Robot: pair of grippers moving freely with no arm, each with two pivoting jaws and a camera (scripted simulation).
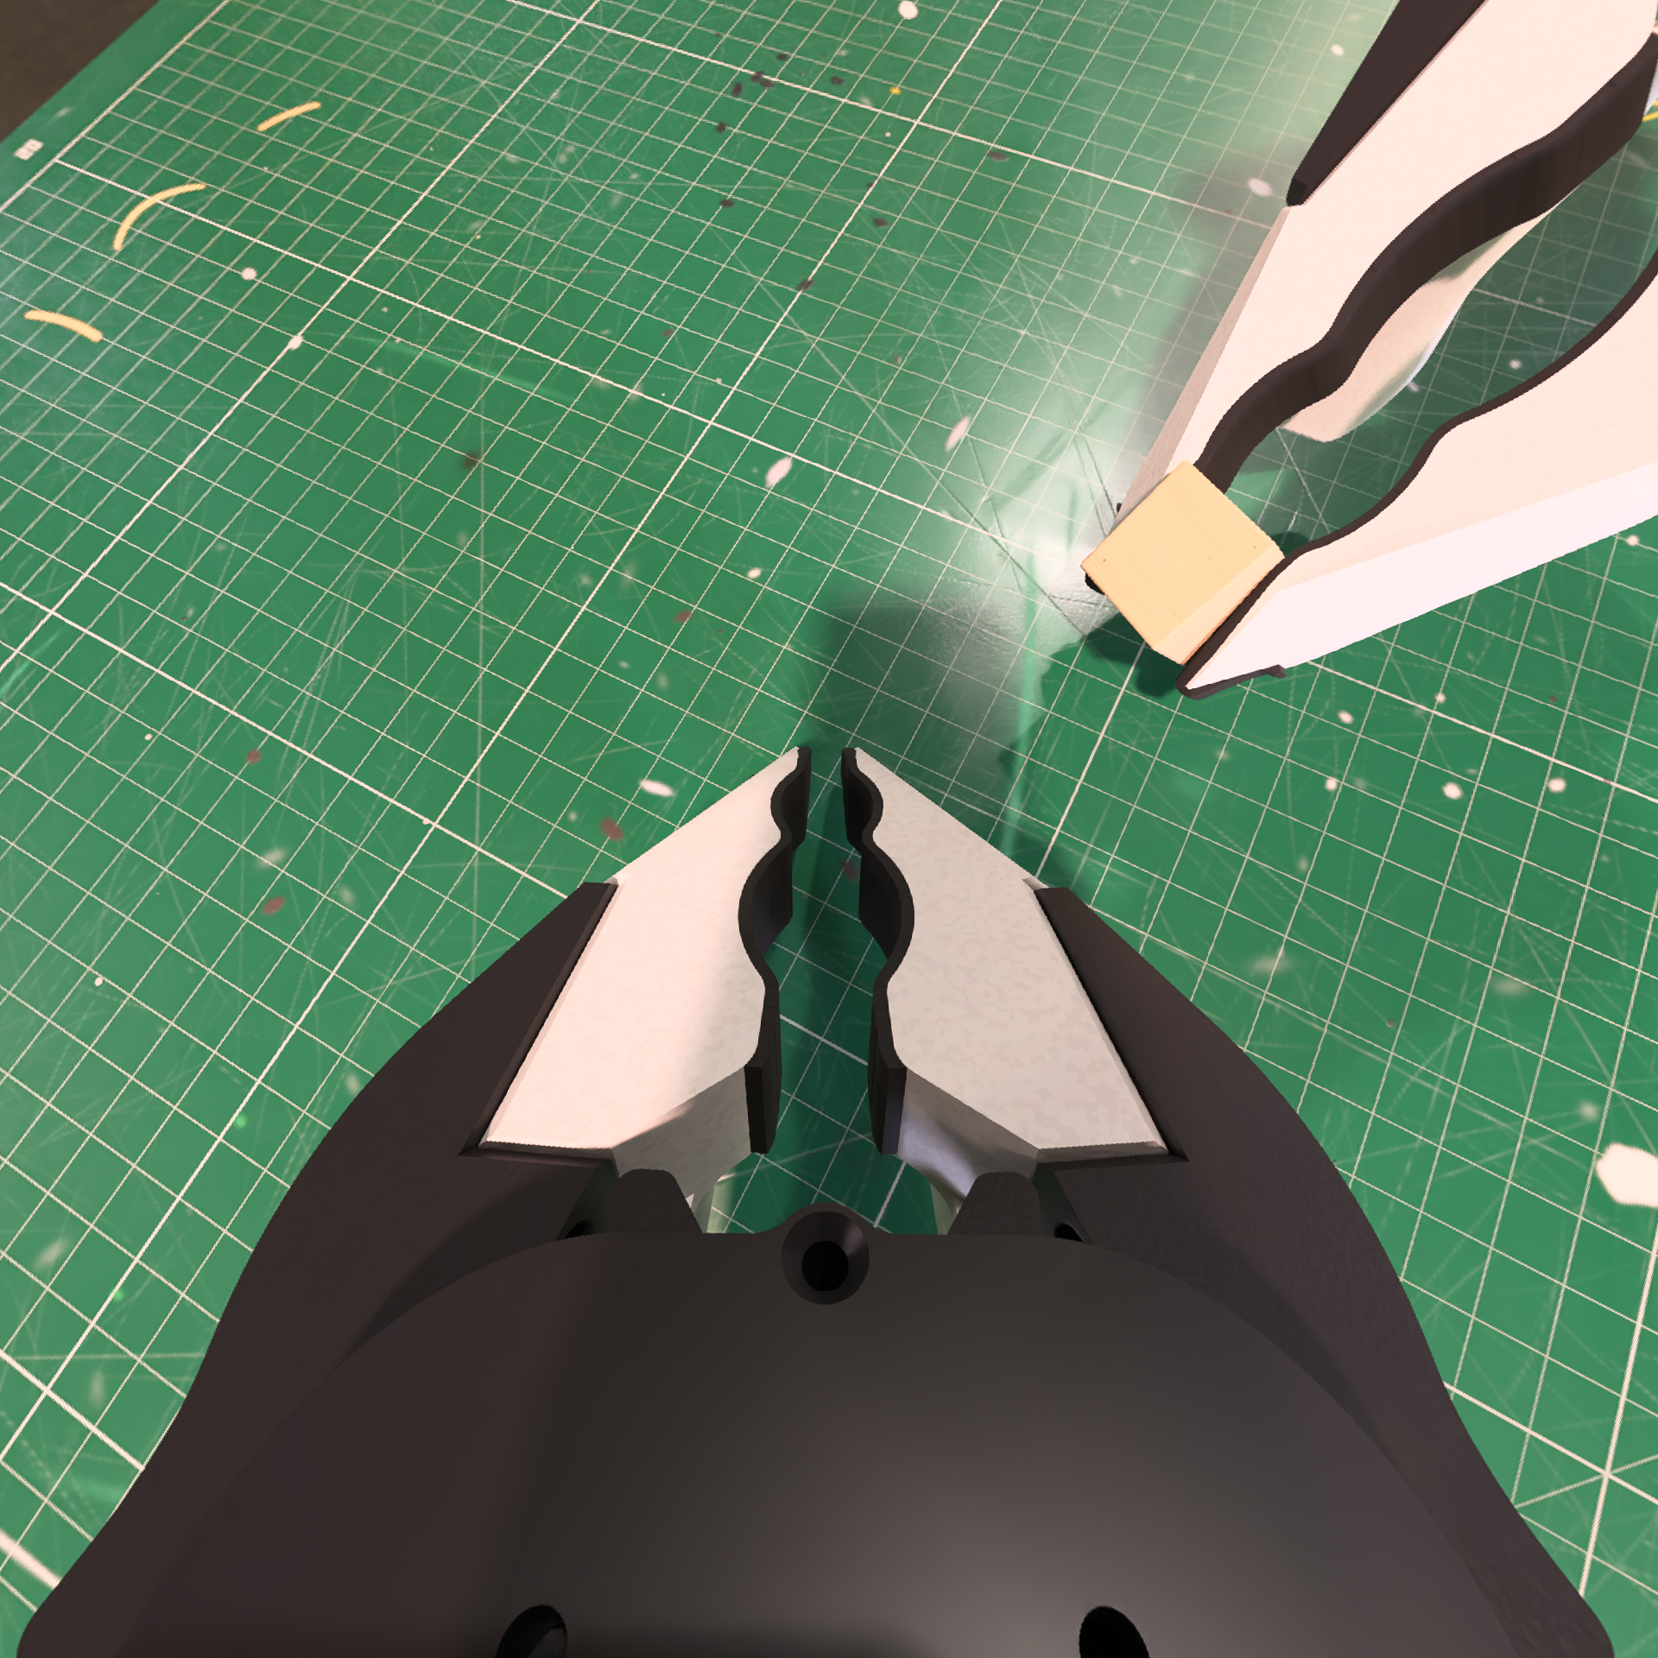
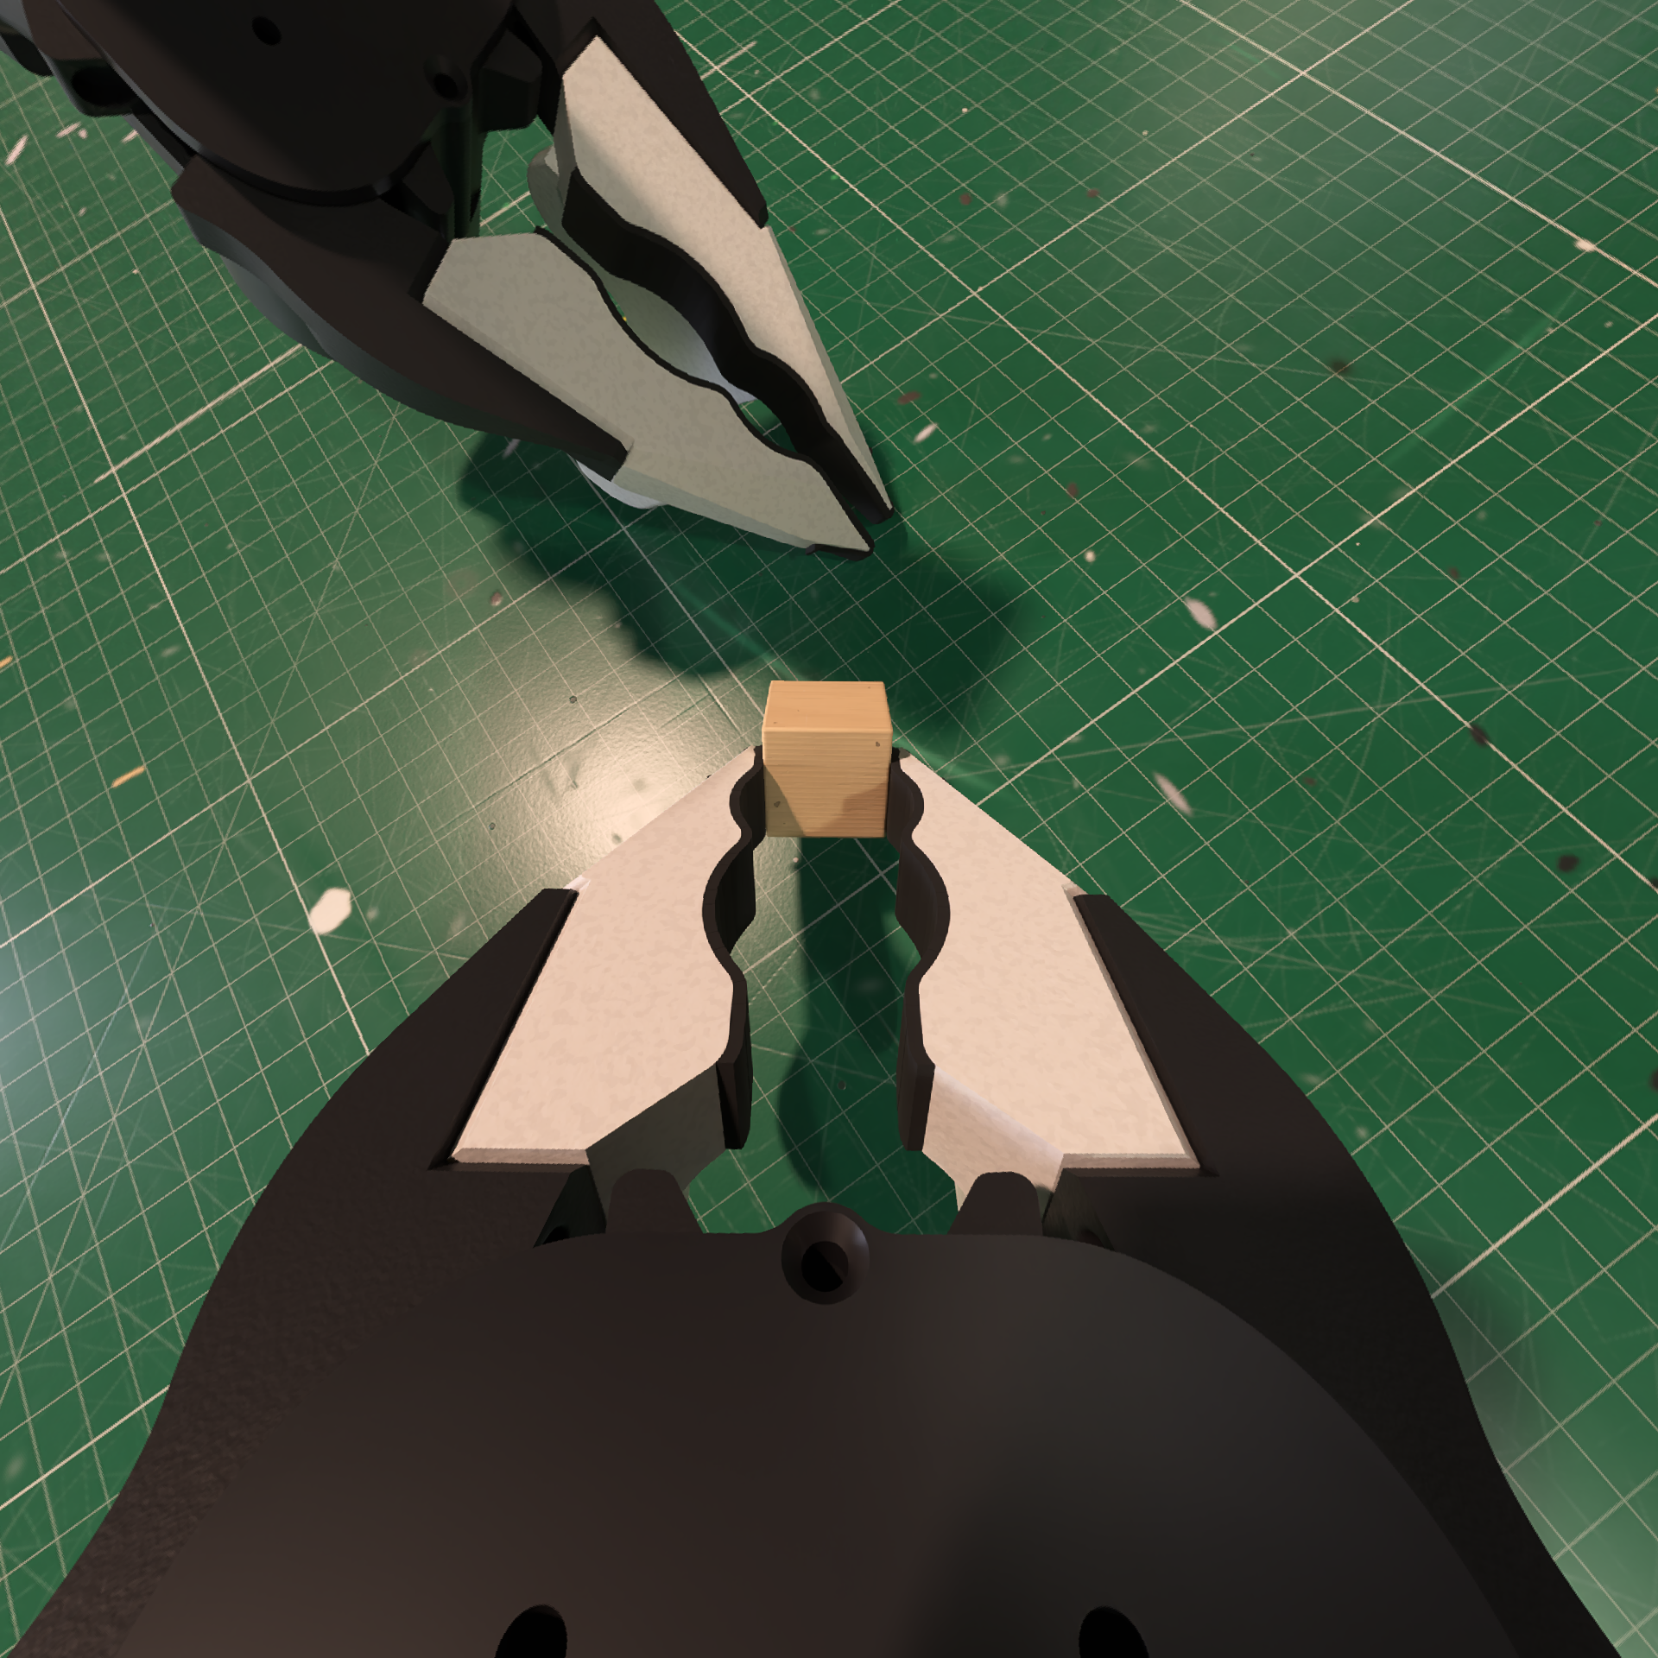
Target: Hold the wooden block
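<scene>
A small pale wooden block (image 2: 825,767) sits between the fingertips of my right gripper (image 2: 825,763), which is shut on it just above the green cutting mat (image 2: 1256,449). In the left wrist view the same block (image 1: 1180,565) shows at the upper right, clamped between the right gripper's white fingers (image 1: 1400,574). My left gripper (image 1: 826,763) is shut and empty, with only a thin slit between its jaws, hovering over the mat to the lower left of the block. It also shows in the right wrist view (image 2: 875,529), at the upper left beyond the block.
The green gridded cutting mat (image 1: 449,538) covers the whole surface, flecked with white and dark specks. A few orange curved marks (image 1: 152,211) lie at the far left. The mat's dark edge (image 1: 54,54) shows at the top left corner.
</scene>
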